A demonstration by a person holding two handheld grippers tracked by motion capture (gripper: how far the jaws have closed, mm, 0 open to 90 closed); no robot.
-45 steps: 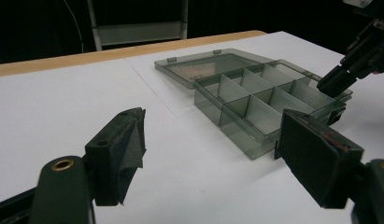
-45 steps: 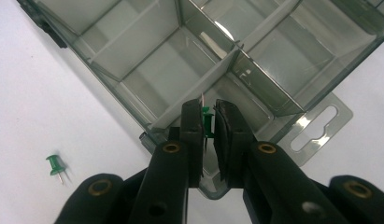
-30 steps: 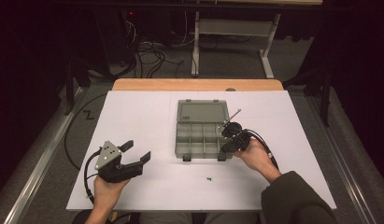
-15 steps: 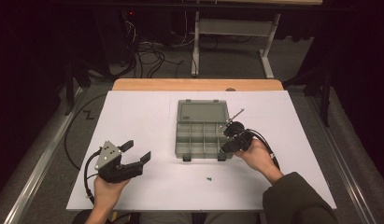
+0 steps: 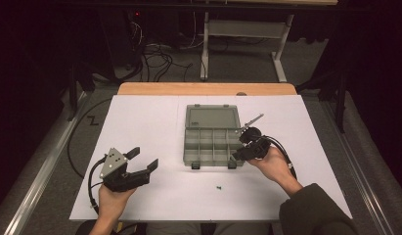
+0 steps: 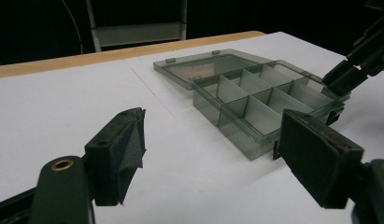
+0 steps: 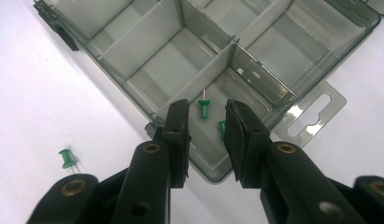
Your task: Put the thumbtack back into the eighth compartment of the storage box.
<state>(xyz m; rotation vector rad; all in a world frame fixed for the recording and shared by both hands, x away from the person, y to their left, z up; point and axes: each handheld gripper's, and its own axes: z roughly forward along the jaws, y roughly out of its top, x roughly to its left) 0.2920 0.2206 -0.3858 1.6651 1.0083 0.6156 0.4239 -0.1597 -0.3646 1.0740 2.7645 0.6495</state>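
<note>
a table [image 5: 140,89] with a pale wooden top carries a large white sheet [image 5: 149,127] that covers nearly all of it, leaving a strip of bare wood along the far edge. on the sheet, a little right of the middle, lies a grey see-through box [image 5: 212,147] split into small compartments, its lid [image 5: 212,117] folded flat open on the far side and two dark latches on the near side. a single green push pin [image 5: 219,187] lies loose on the sheet just in front of the box, apart from it.
</note>
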